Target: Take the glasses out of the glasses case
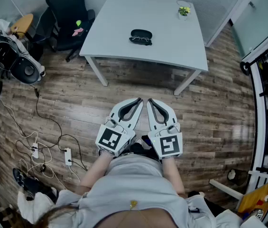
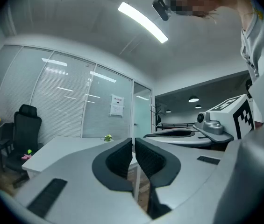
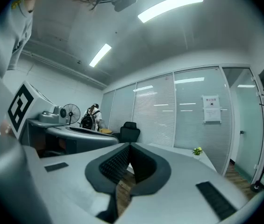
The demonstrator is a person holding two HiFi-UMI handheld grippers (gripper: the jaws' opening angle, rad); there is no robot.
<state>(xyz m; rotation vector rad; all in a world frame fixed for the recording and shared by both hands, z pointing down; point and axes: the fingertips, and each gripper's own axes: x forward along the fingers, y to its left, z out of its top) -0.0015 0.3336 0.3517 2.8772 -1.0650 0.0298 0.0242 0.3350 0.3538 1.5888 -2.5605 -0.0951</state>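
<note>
Black glasses case (image 1: 141, 34) on white table (image 1: 171, 44), right hand-held gripper (image 1: 149, 101) closed, empty

Matt white table (image 1: 171, 46), wood-grain plank floor (image 1: 209, 108), smooth, slightly shiny black glasses case (image 1: 141, 34).

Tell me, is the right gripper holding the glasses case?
No, the right gripper is shut and empty over the floor; the glasses case lies on the table.

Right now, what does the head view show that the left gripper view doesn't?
Head view only: the dark glasses case on the white table, and a power strip on the floor. Left gripper view only: ceiling light strips and a notice on the glass wall. Both: that table, the small plant, the black chair.
</note>
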